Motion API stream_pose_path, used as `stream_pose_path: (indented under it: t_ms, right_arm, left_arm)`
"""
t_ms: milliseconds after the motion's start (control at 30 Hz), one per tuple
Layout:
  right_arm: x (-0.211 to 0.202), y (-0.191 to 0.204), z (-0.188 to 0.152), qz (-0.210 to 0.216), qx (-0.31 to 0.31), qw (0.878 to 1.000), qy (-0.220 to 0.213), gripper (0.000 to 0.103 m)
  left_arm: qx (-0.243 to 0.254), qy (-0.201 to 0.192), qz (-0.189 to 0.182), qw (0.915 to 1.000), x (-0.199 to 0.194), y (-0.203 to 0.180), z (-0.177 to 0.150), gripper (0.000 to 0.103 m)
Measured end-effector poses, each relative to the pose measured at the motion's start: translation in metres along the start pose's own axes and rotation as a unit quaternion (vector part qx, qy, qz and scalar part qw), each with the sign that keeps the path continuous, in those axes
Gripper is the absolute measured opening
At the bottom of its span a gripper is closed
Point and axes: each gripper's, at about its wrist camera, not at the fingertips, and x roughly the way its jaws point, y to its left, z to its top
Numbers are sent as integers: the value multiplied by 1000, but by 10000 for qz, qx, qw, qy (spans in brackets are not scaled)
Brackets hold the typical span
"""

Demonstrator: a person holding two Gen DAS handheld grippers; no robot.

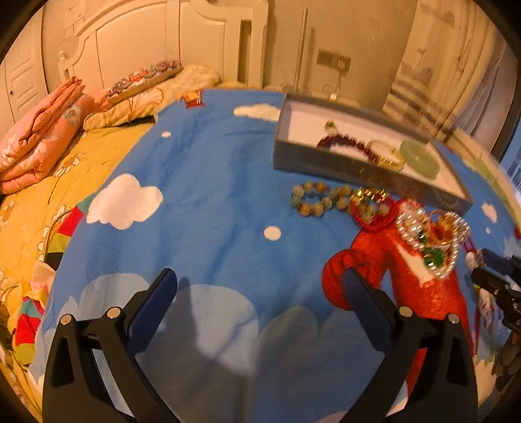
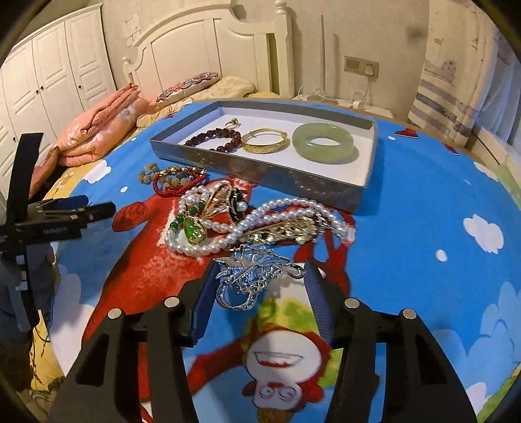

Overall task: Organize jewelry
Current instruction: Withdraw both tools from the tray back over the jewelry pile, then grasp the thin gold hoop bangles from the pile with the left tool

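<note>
Straddling a silver brooch (image 2: 257, 276), the right gripper (image 2: 260, 286) has its jaws spread on either side of it, not clamped. That brooch lies on the blue cartoon bedsheet (image 2: 423, 201), just below a tangled pile with a pearl necklace (image 2: 280, 208) and green pendant (image 2: 194, 231). Beyond sits the grey tray (image 2: 366, 182) holding a jade bangle (image 2: 322, 142), gold bangle (image 2: 264, 140) and dark red bead bracelet (image 2: 215, 138). The left gripper (image 1: 260, 293) hangs wide open over bare sheet.

text: small pale lettering on the side of the left gripper (image 2: 65, 224) seen from the right wrist view, too blurred to read | wall notice (image 2: 132, 27) above the headboard: marks too small to read | elsewhere: nothing legible
</note>
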Motion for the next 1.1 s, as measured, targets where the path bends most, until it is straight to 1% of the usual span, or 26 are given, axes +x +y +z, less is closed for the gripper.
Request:
stream_pose_path:
  t_ms: [100, 167, 300, 400, 467, 567, 700, 867, 900, 933, 967, 1000, 1067, 1100]
  right_arm:
    - [-7, -15, -5, 15, 192, 9998, -72, 52]
    - [-12, -23, -6, -58, 251, 9996, -133, 52]
    - [-20, -45, -8, -288, 327, 9987, -245, 52]
    - [-23, -61, -11, -315, 505, 9979, -271, 52]
    - [-25, -69, -12, -259, 637, 9971, -311, 52]
    - [-29, -72, -15, -245, 625, 9970, -378, 52]
    - [-30, -75, -16, -119, 661, 9968, -441, 52]
    - [-31, -74, -16, -42, 645, 9967, -492, 52]
    - [-31, -74, -17, -24, 652, 9966, -503, 52]
    - [-32, -74, -17, -8, 653, 9966, -510, 52]
    - [-32, -74, -17, 7, 644, 9966, -513, 52]
    - [-32, -73, -17, 17, 635, 9967, -515, 52]
    - [-32, -73, -17, 42, 637, 9966, -521, 52]
    - [-32, -74, -17, 62, 651, 9965, -525, 52]
  left_arm:
    - [181, -174, -82, 9997, -10, -6, -2, 101]
    - [442, -233, -104, 9987, -15, -18, -4, 101]
    - [943, -206, -233, 9951, -22, -49, -10, 101]
    - [1285, -328, -392, 9904, -27, -78, -10, 101]
    - [1411, -373, -486, 9881, -28, -93, -8, 101]
    - [1578, -357, -627, 9848, -22, -117, -1, 100]
    - [1634, -315, -779, 9830, -11, -138, 13, 100]
    - [1680, -185, -875, 9817, 9, -156, 27, 89]
    - [1707, -143, -872, 9814, 14, -160, 28, 86]
    - [1728, -128, -873, 9810, 16, -162, 29, 79]
    - [1755, -117, -885, 9804, 17, -165, 29, 75]
    - [1779, -102, -904, 9798, 20, -168, 30, 69]
    - [1784, -86, -931, 9795, 22, -172, 30, 62]
    - [1794, -68, -953, 9791, 24, -174, 31, 57]
